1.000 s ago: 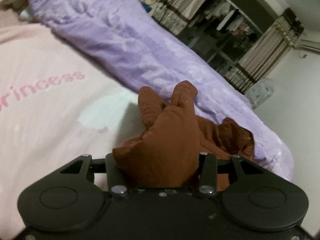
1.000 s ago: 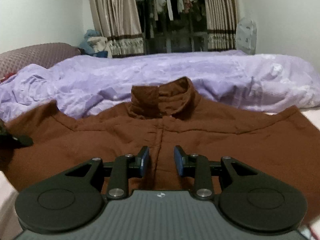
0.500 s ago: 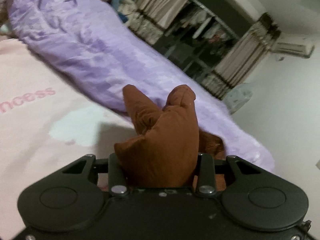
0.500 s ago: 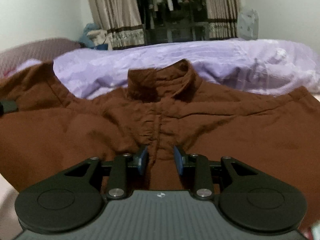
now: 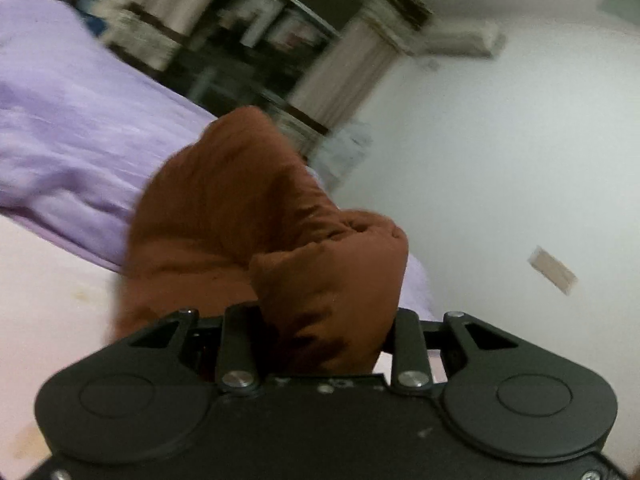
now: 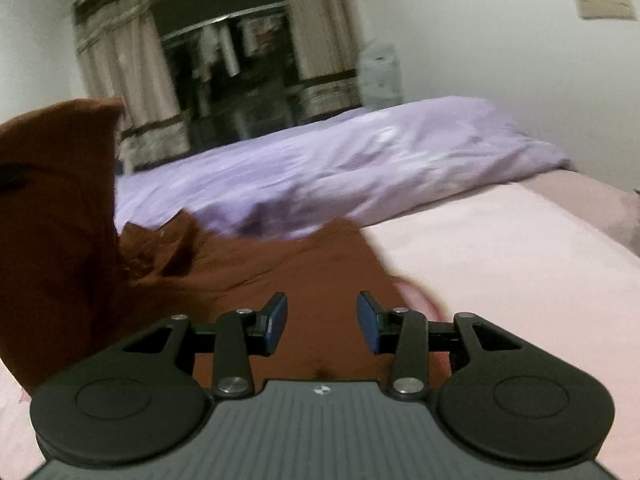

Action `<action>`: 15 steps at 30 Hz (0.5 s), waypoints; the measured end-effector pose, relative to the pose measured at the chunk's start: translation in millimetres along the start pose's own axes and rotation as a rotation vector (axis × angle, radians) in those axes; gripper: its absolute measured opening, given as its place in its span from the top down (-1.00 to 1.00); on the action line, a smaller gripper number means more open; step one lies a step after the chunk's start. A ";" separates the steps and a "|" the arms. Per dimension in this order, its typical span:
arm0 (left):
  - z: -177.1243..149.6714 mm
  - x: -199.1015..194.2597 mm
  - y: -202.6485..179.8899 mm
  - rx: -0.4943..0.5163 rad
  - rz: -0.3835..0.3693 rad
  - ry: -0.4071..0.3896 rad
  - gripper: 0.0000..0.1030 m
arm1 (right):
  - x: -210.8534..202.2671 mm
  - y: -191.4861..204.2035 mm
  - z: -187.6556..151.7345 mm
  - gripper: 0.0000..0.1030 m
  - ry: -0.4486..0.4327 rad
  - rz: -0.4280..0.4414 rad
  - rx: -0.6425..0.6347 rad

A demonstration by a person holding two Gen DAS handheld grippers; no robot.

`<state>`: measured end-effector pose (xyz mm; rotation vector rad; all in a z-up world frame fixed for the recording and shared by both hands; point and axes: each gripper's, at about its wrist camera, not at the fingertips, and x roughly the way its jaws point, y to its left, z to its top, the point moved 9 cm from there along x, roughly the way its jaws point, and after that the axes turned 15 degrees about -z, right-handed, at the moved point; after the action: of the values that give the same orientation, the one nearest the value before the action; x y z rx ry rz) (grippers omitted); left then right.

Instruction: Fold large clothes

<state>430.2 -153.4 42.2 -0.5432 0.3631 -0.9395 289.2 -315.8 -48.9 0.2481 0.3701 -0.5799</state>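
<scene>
**Left gripper lifts a bunch of brown shirt; right gripper parted over the shirt body**

The left gripper (image 5: 320, 344) is clamped on a thick bunch of the shirt (image 5: 256, 216), its fingertips buried in cloth; the bunch stands up before the quilt (image 5: 68, 136) and the far wall; the right gripper (image 6: 322, 322) has its blue pads (image 6: 276, 322) apart, nothing between them, low over the shirt (image 6: 280, 272); whether it touches is unclear; the shirt lies on the pink sheet (image 6: 500, 256), its left part raised, collar towards the far quilt (image 6: 340, 168).
</scene>
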 end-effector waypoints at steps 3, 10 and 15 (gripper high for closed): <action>-44.4 54.5 -14.2 0.003 -0.034 0.107 0.43 | 3.1 -35.0 -1.4 0.06 0.012 -0.036 0.048; -151.2 132.1 31.5 0.032 0.082 0.329 0.35 | 16.7 -85.4 -19.0 0.06 0.069 -0.081 0.129; -142.8 136.6 16.3 0.028 0.027 0.340 -0.45 | 16.8 -89.0 -19.8 0.06 0.077 -0.082 0.151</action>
<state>441.6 -299.7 -91.1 -0.3511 0.6599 -1.0101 245.8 -389.5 -84.7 0.4029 0.4129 -0.6818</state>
